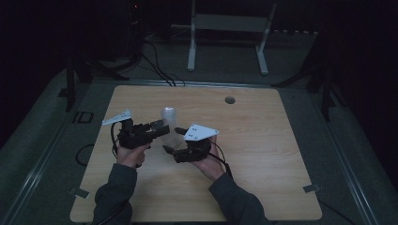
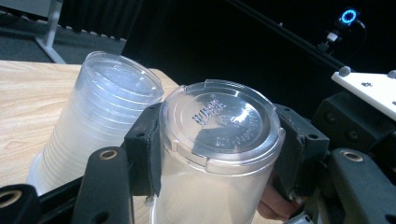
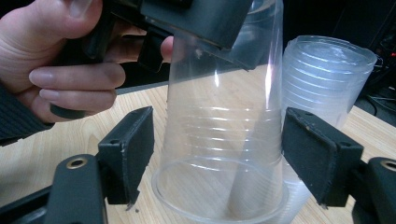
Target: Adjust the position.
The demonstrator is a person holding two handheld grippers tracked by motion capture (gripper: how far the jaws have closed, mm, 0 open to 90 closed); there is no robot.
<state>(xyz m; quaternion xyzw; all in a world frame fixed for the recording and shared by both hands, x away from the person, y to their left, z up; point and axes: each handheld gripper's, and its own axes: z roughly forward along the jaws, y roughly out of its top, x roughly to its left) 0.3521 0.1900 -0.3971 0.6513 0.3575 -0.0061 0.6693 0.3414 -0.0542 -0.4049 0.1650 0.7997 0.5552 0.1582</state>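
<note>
A clear plastic cup (image 2: 219,135) hangs upside down, and my left gripper (image 2: 222,144) is shut on it just below its base, one pad on each side. My right gripper (image 3: 219,158) is open around the same cup (image 3: 224,154) near its rim, and both pads stand slightly off the wall. Behind it a stack of upside-down clear cups (image 3: 327,79) rests on the wooden table (image 1: 263,140). In the high view the left gripper (image 1: 159,130) and right gripper (image 1: 173,139) meet at the held cup (image 1: 176,136), with the stack (image 1: 168,115) just beyond.
The table has a small round hole (image 1: 230,100) at the back right. A white frame stand (image 1: 227,28) and cables lie on the floor past the far edge. The hand holding the left gripper (image 3: 60,70) is close to my right gripper's left pad.
</note>
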